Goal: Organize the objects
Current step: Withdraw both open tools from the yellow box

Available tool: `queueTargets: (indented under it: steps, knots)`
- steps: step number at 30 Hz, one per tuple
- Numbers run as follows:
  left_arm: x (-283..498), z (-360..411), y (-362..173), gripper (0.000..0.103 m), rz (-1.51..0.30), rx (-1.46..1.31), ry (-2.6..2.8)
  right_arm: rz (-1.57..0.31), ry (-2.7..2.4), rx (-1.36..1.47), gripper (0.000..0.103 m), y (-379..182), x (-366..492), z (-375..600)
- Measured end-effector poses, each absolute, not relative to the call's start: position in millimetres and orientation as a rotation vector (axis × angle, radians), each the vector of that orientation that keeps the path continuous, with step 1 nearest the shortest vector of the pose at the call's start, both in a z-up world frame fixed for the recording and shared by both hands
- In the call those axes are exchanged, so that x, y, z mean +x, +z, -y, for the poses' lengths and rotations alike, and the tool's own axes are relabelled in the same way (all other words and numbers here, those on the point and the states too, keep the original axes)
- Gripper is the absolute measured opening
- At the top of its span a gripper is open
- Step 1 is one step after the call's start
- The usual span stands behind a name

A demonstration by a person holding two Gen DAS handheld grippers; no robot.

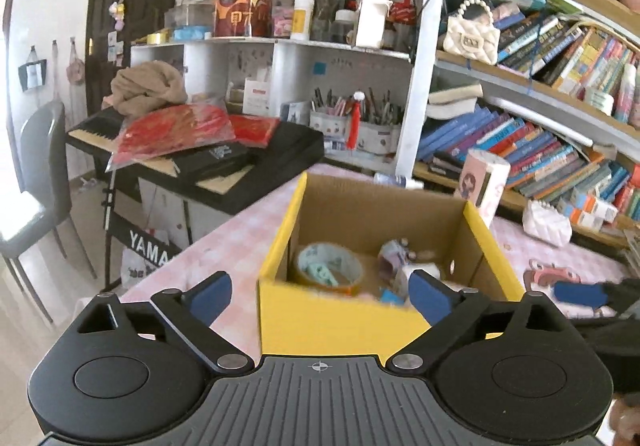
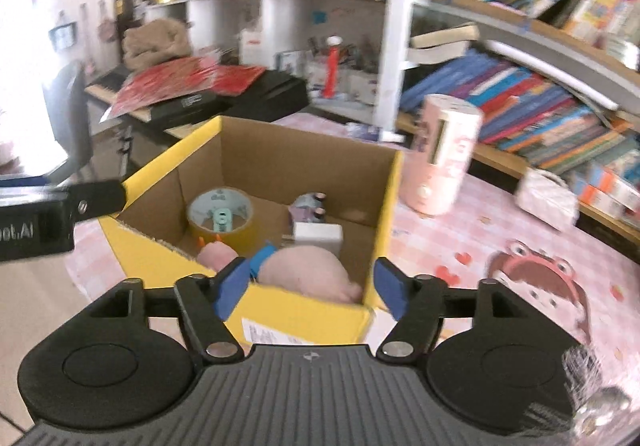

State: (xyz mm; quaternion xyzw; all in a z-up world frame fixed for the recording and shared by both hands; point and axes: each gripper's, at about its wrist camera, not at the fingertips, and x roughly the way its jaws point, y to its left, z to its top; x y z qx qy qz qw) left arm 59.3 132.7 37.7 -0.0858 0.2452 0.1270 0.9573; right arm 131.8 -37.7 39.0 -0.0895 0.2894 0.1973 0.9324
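A yellow cardboard box [image 2: 304, 310] with a brown inside stands open-topped on the pink checked tablecloth [image 2: 460, 242] of the table, near its left edge. Inside, a roll of yellow tape [image 2: 222, 217] lies flat in the box's far-left part, with a small mint-green piece resting in its core. A small purple toy [image 2: 310, 205] sits toward the back wall, a white block [image 2: 318, 236] just in front of it, and a pink plush toy [image 2: 304, 274] with a blue band lies against the near wall, close to the near-right corner.

The right gripper [image 2: 308, 282] hovers above the near wall of the box, its 2 blue-padded fingers spread wide and holding nothing; the plush shows between them, lying in the box below. The left gripper [image 1: 320, 296] is likewise released, its fingers wide apart over the box's near edge, empty.

A pink cylindrical container [image 2: 444, 157] stands upright on the tablecloth just beside the box's right wall. A white quilted pouch [image 2: 546, 201] lies farther right, near the back edge of the table by the bookshelf [image 2: 560, 113]. A black keyboard [image 1: 224, 161] stands beyond the table's left edge.
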Motion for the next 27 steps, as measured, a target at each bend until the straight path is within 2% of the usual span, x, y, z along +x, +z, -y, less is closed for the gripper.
queueTargets:
  steps: [3, 5, 13, 27]
  knots:
    - [44, -128, 30, 0.098, -0.526, -0.169, 0.257, -0.582, 0.333, -0.173, 0.077, 37, 111, 43]
    - [34, -124, 27, 0.1, -0.538, -0.163, 0.26, -0.579, 0.281, -0.162, 0.084, 35, 96, 48]
    - [3, -106, 19, 0.102, -0.575, -0.13, 0.237, -0.584, 0.089, -0.136, 0.103, 19, 43, 71]
    - [-16, -69, 11, 0.102, -0.632, -0.062, 0.125, -0.643, -0.082, -0.096, 0.103, 6, -13, 104]
